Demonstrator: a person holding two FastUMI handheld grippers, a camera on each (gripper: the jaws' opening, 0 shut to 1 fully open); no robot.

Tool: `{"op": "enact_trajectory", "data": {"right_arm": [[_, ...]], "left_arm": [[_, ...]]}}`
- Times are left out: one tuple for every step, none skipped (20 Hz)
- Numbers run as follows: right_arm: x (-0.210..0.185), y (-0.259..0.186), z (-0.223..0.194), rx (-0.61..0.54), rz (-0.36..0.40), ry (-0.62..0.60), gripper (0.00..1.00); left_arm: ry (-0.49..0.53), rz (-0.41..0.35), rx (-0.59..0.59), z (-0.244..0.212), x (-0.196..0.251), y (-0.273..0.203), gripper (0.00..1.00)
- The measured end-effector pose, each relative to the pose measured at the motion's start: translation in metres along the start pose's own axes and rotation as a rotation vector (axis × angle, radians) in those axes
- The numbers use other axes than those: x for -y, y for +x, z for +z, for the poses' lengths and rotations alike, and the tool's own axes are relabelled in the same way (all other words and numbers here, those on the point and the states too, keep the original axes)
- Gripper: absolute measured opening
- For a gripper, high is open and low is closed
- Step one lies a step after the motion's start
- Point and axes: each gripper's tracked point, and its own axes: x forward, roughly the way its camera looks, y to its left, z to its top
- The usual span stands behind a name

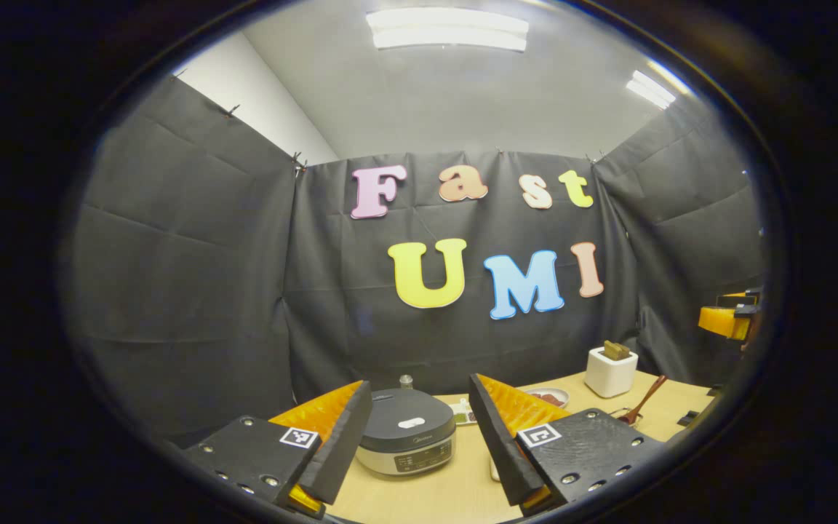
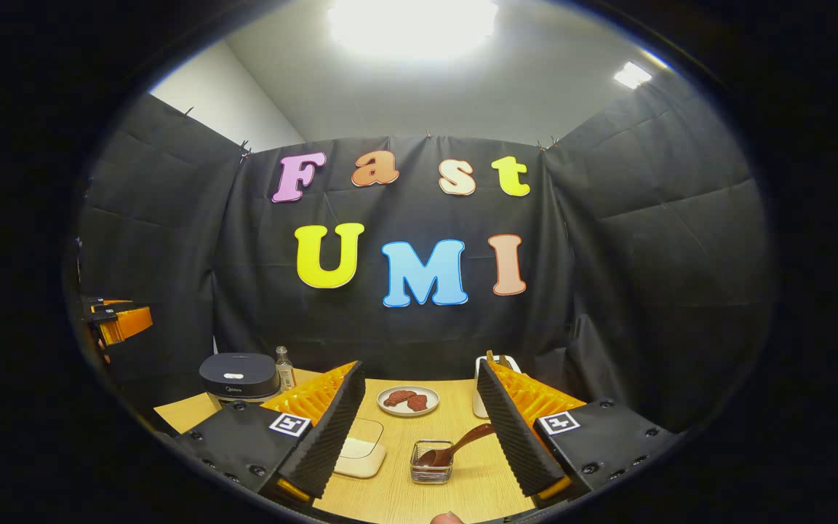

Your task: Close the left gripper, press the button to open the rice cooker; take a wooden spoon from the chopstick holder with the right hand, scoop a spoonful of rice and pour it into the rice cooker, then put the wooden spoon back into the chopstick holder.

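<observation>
Tabletop (image 2: 397, 495): carries all items. Rice cooker (image 1: 406, 431): lid closed, at the tabletop's left end, framed between the fingers of the left hand-held gripper (image 1: 419, 437), which is wide open and empty. Right hand-held gripper (image 2: 419, 429): wide open, empty. Chopstick holder (image 1: 610, 371): white, upright. Wooden spoon (image 2: 455, 447): bowl resting in a small wire basket (image 2: 431, 462).

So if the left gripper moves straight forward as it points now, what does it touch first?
Most likely the rice cooker: it sits closed on the table, right between the open left gripper's fingers in the left gripper view. Nothing stands before it, though depth is hard to judge.
</observation>
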Motion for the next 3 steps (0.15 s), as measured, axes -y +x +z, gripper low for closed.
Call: {"op": "enact_trajectory", "data": {"right_arm": [[0.0005,-0.0005,0.001,0.001,-0.002,-0.003,0.98],[0.0002,-0.002,0.002,0.003,-0.003,-0.005,0.98],[-0.0009,-0.002,0.0026,0.005,-0.004,-0.007,0.98]], "left_arm": [[-0.001,-0.002,0.002,-0.0001,0.0002,-0.0006,0.83],[-0.001,-0.004,0.003,-0.0002,-0.0005,-0.0014,0.83],[-0.001,-0.007,0.003,0.0001,-0.0011,-0.0026,0.83]]}}
